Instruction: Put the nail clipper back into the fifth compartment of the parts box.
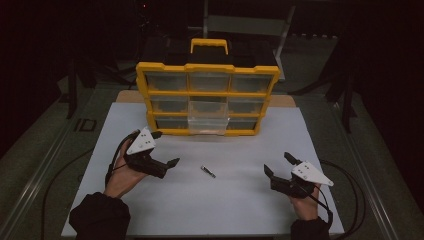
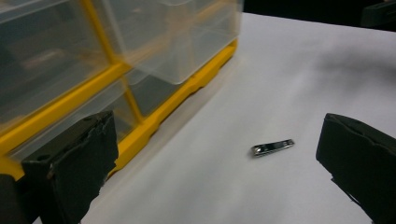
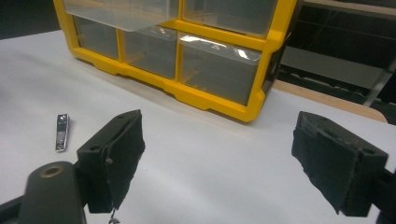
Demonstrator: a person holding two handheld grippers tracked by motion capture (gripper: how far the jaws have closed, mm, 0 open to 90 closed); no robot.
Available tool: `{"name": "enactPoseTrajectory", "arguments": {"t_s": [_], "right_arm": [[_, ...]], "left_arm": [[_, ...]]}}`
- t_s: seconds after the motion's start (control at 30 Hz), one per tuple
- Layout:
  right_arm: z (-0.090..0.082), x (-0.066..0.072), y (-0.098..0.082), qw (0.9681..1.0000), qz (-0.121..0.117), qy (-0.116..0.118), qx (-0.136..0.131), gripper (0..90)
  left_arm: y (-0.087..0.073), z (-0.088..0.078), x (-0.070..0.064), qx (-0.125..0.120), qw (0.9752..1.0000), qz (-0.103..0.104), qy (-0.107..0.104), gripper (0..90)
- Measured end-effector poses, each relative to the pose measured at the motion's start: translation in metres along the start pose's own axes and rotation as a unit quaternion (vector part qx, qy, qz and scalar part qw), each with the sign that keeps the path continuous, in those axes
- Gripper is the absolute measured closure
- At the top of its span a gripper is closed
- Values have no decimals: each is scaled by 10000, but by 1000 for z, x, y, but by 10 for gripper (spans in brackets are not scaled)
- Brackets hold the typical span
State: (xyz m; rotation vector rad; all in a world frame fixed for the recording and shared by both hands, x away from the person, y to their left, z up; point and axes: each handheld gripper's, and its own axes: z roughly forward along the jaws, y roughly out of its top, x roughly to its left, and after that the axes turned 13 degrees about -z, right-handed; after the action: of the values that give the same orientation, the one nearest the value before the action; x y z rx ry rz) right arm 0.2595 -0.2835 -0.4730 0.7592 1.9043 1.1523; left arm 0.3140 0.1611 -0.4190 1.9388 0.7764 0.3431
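A small metal nail clipper (image 1: 208, 171) lies flat on the white table top (image 1: 235, 205), between my two grippers. My left gripper (image 1: 164, 148) hovers left of it, near the cabinet's lower left corner, jaws wide open and empty. Through those jaws the nail clipper (image 2: 272, 147) lies a little ahead. My right gripper (image 1: 280, 164) rests at the right, open and empty, with the nail clipper (image 3: 62, 132) off to its left. A yellow drawer cabinet (image 1: 207, 97) stands at the back; its middle clear drawer (image 1: 208, 118) is pulled out.
The cabinet's yellow frame (image 2: 154, 126) runs close along my left gripper's side. Clear drawers (image 3: 218, 65) face my right gripper. Cables trail off both table sides. A grey frame (image 1: 245, 25) stands behind the cabinet in the dark.
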Motion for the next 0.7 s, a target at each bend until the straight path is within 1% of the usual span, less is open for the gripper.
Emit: {"name": "enactPoseTrajectory", "arguments": {"t_s": [0.07,0.1,0.17,0.3,0.33,0.47,0.6,0.7], "right_arm": [[0,0,0,10000,1,5,3,168],[0,0,0,10000,-20,8,13,169],[0,0,0,10000,-11,4,10,168],[-1,0,1,10000,-28,-3,-27,168],[-2,0,1,10000,-40,-5,-34,168],[-3,0,1,10000,-35,-11,-43,169],[-4,-1,1,10000,-27,-7,-59,168],[-4,-1,1,10000,-50,-13,-61,169]], "left_arm": [[1,3,-1,19,10000,31,-31,0],[4,8,-4,43,9999,61,-81,0],[7,12,-5,61,9999,95,-119,0],[9,17,-7,60,9998,92,-189,0],[10,21,-9,41,9997,78,-237,0],[12,26,-11,49,9995,102,-300,0],[17,34,-16,127,9990,203,-379,0],[18,37,-18,176,9986,238,-437,0]]}}
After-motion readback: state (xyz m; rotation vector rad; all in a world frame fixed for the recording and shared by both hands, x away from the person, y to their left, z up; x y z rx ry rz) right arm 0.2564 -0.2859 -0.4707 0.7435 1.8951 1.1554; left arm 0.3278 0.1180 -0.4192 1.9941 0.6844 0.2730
